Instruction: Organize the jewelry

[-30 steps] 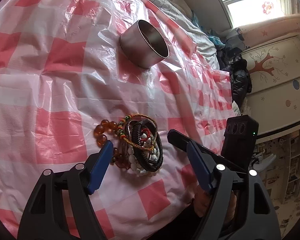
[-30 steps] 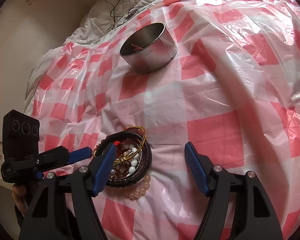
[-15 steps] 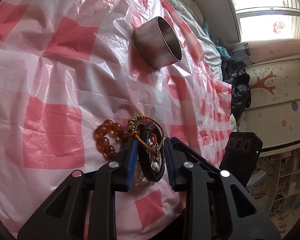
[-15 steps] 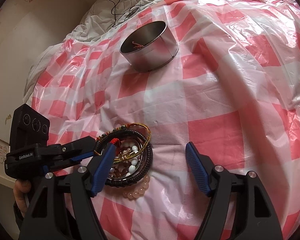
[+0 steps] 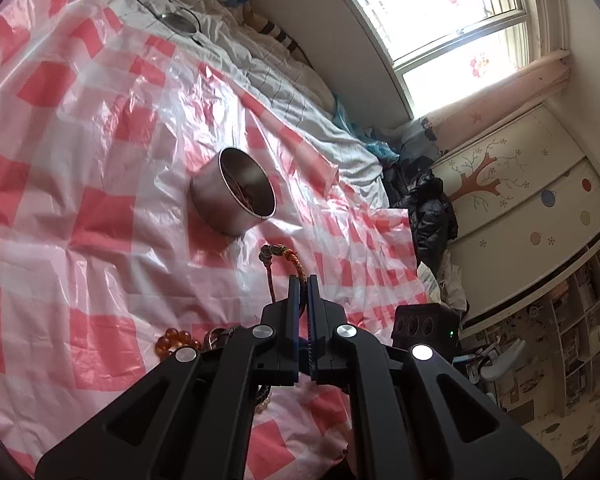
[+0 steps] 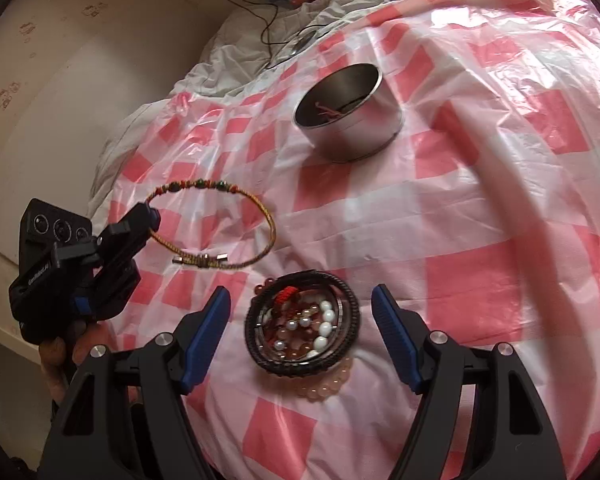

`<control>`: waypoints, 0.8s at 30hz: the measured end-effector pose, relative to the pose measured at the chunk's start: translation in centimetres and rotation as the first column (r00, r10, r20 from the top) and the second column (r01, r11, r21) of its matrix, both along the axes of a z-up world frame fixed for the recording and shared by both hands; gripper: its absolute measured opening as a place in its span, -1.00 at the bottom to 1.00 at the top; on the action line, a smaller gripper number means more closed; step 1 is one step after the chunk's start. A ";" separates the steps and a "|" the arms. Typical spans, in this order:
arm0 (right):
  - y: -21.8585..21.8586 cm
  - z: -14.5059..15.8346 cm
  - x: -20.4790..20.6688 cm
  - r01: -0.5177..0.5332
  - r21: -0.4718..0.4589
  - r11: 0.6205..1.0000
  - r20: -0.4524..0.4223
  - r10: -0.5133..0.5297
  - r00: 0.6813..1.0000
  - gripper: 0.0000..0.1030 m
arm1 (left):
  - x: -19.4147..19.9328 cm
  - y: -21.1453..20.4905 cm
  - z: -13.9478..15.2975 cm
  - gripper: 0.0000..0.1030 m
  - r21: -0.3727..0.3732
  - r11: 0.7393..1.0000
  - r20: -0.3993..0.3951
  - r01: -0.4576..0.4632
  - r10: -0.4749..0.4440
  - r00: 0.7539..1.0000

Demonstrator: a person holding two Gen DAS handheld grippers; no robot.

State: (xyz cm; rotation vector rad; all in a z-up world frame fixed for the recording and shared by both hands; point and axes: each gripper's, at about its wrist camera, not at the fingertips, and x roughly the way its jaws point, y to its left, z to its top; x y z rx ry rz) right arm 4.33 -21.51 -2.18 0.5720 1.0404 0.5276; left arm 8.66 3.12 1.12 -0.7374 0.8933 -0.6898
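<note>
Braided cord bracelet [image 6: 236, 204] pinched in left tool [image 5: 303, 280], label lettering unreadable, right tool [image 6: 300, 312] spread

bright daylight from window [image 5: 452, 36], glare on plastic sheet [image 6: 480, 52], fisheye-warped edges

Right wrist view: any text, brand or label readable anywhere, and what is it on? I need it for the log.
White print on the side of the left gripper body: too blurred to read for certain; it may start "Gen".
Metal tin: no lettering visible.
Braided bracelet held by the left gripper, and the bracelet pile: no tags or markings.
Checked plastic sheet: pattern only, no text.
</note>
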 end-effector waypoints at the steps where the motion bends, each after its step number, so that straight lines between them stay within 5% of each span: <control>1: 0.3 0.0 0.1 -0.021 0.010 1.000 -0.003 0.021 1.000 0.36 | 0.1 0.3 0.3 -0.94 -0.001 1.000 0.005 -0.008 0.008 1.000; 3: 1.2 0.0 0.3 -0.046 0.016 0.999 -0.010 0.046 0.999 0.33 | 0.3 1.0 0.4 -0.94 -0.017 1.000 0.002 -0.021 0.021 1.000; 5: 2.0 -0.2 0.6 -0.060 -0.005 0.998 -0.017 0.059 0.998 -0.07 | 0.5 1.4 0.5 -0.94 -0.030 0.999 -0.002 -0.031 0.031 1.000; 6: 2.3 -0.3 0.7 -0.064 -0.014 0.998 -0.023 0.064 0.998 -0.12 | 0.6 1.6 0.6 -0.94 -0.034 0.999 -0.001 -0.034 0.034 0.999; 16: 4.6 -1.6 1.4 -0.094 -0.066 0.993 -0.049 0.091 0.995 -0.40 | 0.3 2.0 0.8 -0.94 -0.048 0.998 0.018 -0.031 0.032 0.999; 24: 3.1 -2.4 1.0 -0.056 0.058 0.997 -0.098 0.061 0.993 -0.48 | 0.3 2.4 0.8 -0.94 -0.066 0.997 0.018 -0.040 0.041 0.999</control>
